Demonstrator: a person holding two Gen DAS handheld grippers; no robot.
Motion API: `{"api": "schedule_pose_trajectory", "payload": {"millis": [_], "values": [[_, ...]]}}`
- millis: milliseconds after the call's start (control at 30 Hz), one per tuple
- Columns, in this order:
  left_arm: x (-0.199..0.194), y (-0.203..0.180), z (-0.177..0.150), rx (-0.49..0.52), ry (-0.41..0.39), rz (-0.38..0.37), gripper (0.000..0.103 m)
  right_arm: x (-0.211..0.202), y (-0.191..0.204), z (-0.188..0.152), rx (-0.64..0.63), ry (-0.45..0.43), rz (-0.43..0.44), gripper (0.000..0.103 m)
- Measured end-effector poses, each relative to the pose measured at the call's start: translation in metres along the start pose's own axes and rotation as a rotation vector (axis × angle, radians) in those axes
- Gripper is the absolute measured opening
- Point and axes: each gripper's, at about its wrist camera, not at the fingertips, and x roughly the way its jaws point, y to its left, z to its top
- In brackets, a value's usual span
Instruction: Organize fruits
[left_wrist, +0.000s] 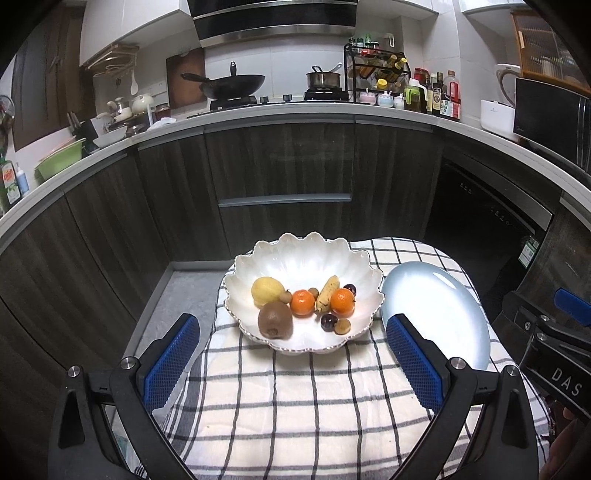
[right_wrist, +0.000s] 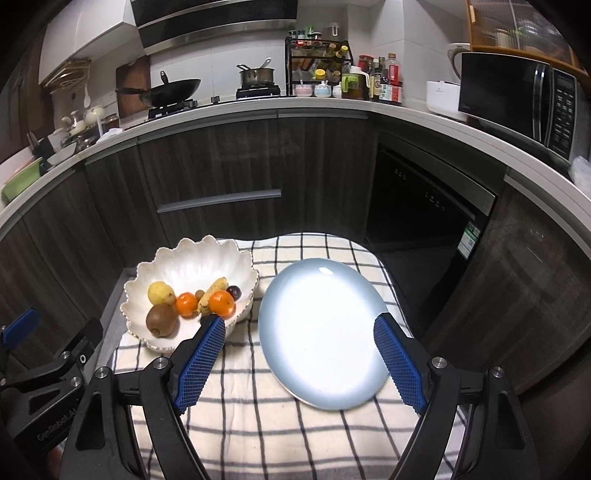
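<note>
Fruits (left_wrist: 303, 302) lay in the scalloped bowl (left_wrist: 295, 254), at nine o'clock from the bare blue plate (right_wrist: 325, 332) — small, round, likely bruisable, best pinched across their middles. Left gripper (left_wrist: 291, 365) and right gripper (right_wrist: 299, 358) stood wide, empty.

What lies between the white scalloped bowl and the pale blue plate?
Only a narrow strip of checked cloth separates the white scalloped bowl from the pale blue plate, seen in the right wrist view.

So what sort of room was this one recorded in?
A home kitchen, by all signs: a gas hob with a wok on it, a range hood above, and a microwave on the counter.
</note>
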Motion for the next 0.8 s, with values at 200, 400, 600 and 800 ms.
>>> {"api": "schedule_pose_trajectory", "payload": {"millis": [200, 400, 600, 800], "values": [[-0.014, 0.003, -0.010, -0.004, 0.001, 0.011, 0.103, -0.013, 0.000, -0.008, 0.000, -0.014, 0.004, 0.083], [-0.026, 0.010, -0.018, -0.009, -0.004, 0.034, 0.103, -0.026, 0.004, -0.018, -0.018, -0.031, 0.003, 0.083], [-0.036, 0.017, -0.029, -0.038, 0.006, 0.047, 0.103, -0.038, 0.006, -0.027, -0.038, -0.048, -0.015, 0.083], [-0.044, 0.018, -0.036, -0.041, 0.005, 0.043, 0.103, -0.045, 0.000, -0.033, -0.022, -0.056, -0.017, 0.083]]}}
